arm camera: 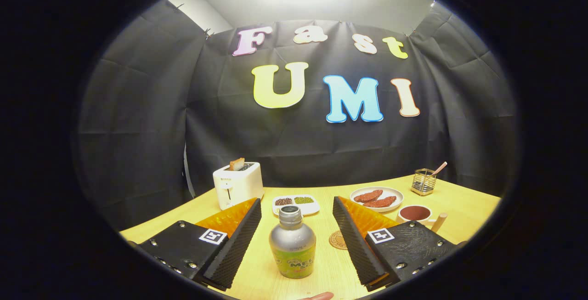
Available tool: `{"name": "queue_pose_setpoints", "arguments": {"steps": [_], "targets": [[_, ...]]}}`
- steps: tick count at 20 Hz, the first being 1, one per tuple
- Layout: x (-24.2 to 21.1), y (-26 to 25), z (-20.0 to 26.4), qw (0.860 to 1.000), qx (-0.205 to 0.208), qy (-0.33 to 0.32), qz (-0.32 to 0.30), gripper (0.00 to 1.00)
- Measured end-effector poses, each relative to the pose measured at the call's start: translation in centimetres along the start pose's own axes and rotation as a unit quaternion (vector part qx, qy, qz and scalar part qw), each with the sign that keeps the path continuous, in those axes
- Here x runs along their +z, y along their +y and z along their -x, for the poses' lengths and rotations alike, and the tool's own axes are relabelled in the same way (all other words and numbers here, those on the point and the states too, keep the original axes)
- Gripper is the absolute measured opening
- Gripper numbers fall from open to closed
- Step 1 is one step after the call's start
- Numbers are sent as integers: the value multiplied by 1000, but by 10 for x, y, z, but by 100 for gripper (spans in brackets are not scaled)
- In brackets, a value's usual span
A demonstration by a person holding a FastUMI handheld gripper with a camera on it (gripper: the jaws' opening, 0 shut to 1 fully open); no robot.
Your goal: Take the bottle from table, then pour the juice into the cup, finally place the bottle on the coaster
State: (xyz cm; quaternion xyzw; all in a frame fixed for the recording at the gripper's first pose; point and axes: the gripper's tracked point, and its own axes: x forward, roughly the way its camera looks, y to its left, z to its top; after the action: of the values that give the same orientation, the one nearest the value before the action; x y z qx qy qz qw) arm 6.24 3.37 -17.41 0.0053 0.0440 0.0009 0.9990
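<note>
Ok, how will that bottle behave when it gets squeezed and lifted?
The bottle looks metallic and smooth, so probably stiff but somewhat slippery. It stands upright and uncapped between the open gripper fingers, so tilting it could spill.

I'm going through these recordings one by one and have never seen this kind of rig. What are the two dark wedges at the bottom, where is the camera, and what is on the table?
The camera rides on a hand-held gripper and looks forward along its two fingers; those are the dark wedges. A person carries it; no robot arm is involved. The fingers are spread open, and nothing is held yet.

Between them a bottle stands upright on the wooden table, untouched on both sides. Just beside the right finger lies a round coaster, partly hidden. Beyond that finger sits a cup with a dark inside.

Farther back are a white toaster with a slice of bread poking out, a small divided dish of beans, a plate with reddish-brown pieces, and a wire holder.
</note>
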Motion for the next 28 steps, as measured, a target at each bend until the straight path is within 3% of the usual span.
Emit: {"name": "queue_pose_setpoints", "arguments": {"steps": [13, 16, 19, 24, 28], "targets": [[-74, 5, -37, 999, 4, 37, 27, 96], [-71, 7, -42, 999, 4, 27, 28, 96], [-72, 7, -43, 999, 2, 23, 30, 83], [-74, 4, -44, 1000, 2, 19, 20, 79], [-52, -17, -35, 1000, -21, 0, 21, 78]]}}
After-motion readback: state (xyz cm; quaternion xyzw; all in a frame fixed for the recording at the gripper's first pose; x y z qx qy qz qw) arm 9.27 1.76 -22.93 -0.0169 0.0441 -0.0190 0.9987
